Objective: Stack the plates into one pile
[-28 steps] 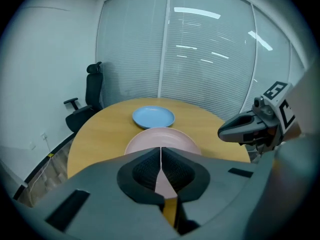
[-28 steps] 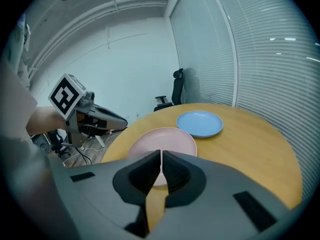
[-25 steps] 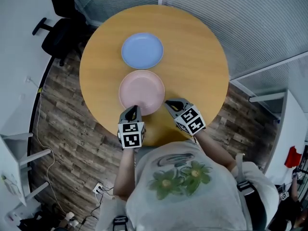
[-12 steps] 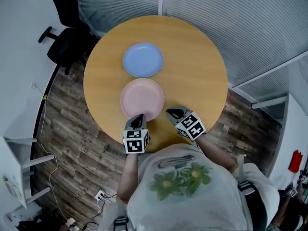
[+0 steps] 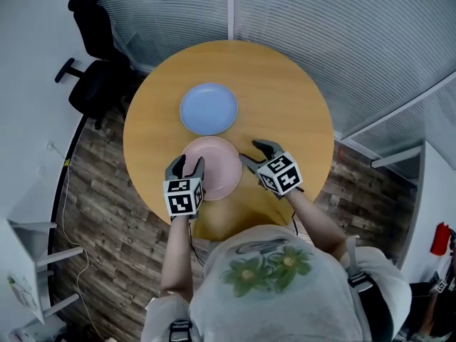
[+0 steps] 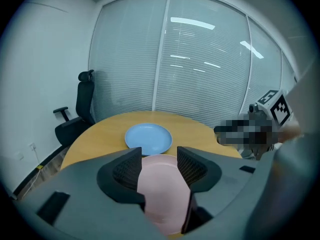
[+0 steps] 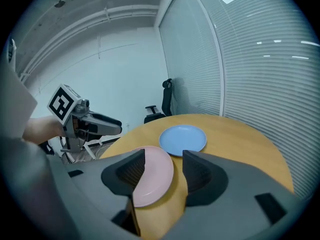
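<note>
Round wooden worktop [image 5: 292, 112], seen from above; two plates lie flat on it, side by side, not stacked.

Blue plate [image 5: 208, 108]: near the worktop's middle, on the far side from the person; nothing on it.

Pink plate [image 5: 217, 164]: just beside the blue one, on the near side, towards the worktop's near edge; the two rims sit very close, and whether they touch cannot be told.

Left claw [image 5: 184, 164]: over the near-left rim of the pink plate, marker cube towards the person; jaws have just been opening and now stand wide apart; its own view shows the pink plate through the gap, lying on the worktop below, with the ribbed pads [image 6: 127, 171] not pressing on it; nothing held.

Right claw [image 5: 254, 152]: at the near-right rim of the pink plate, angled in towards it; jaws likewise have just been opening and stand wide; its own view shows the pink plate's edge and bare worktop between the jaws, with no pad bearing on the plate; nothing held.

Both claws point downward and away from the person, one on each side of the pink plate.

Surroundings: black office chair [image 5: 89, 84] beyond the worktop's left edge; wood-plank floor [image 5: 92, 184]; slatted blinds [image 5: 342, 27] along the far side.
</note>
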A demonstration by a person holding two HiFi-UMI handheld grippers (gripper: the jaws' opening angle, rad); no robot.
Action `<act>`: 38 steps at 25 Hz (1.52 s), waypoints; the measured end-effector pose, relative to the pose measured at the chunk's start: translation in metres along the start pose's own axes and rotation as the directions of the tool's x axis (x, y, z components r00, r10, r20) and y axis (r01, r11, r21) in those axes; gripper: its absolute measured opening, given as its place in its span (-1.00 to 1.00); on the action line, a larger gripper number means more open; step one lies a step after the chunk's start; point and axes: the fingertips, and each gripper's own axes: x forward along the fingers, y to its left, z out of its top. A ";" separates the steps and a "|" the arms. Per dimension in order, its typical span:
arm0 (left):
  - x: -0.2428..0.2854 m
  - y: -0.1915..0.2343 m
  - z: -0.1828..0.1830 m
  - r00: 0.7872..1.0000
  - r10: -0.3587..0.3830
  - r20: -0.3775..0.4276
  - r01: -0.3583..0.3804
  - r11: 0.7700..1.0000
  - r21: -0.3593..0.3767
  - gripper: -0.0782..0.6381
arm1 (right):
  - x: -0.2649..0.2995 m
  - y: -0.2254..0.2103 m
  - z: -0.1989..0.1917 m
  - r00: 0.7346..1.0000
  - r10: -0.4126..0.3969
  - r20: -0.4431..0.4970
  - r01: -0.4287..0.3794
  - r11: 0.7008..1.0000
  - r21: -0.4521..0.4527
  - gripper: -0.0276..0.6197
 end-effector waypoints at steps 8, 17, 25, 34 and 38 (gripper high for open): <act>0.051 0.042 0.050 1.000 0.016 -0.005 -0.016 0.997 0.082 -0.14 | 0.040 -0.063 0.036 0.998 -0.064 -0.009 0.065 0.997 0.043 -0.24; 0.136 0.097 0.057 0.996 0.019 -0.084 -0.010 0.994 0.110 -0.14 | 0.120 -0.122 0.042 0.993 -0.071 -0.096 0.082 0.990 0.114 -0.24; 0.219 0.137 0.043 0.986 0.033 -0.166 -0.017 0.995 0.100 -0.13 | 0.187 -0.176 0.030 0.982 -0.086 -0.167 0.113 0.981 0.158 -0.24; 0.276 0.159 0.009 0.965 0.043 -0.260 -0.027 0.998 0.065 -0.13 | 0.235 -0.208 -0.011 0.961 -0.079 -0.267 0.135 0.971 0.198 -0.24; 0.287 0.165 -0.003 0.958 0.047 -0.283 -0.032 0.998 0.057 -0.13 | 0.247 -0.206 -0.022 0.956 -0.075 -0.285 0.141 0.966 0.218 -0.24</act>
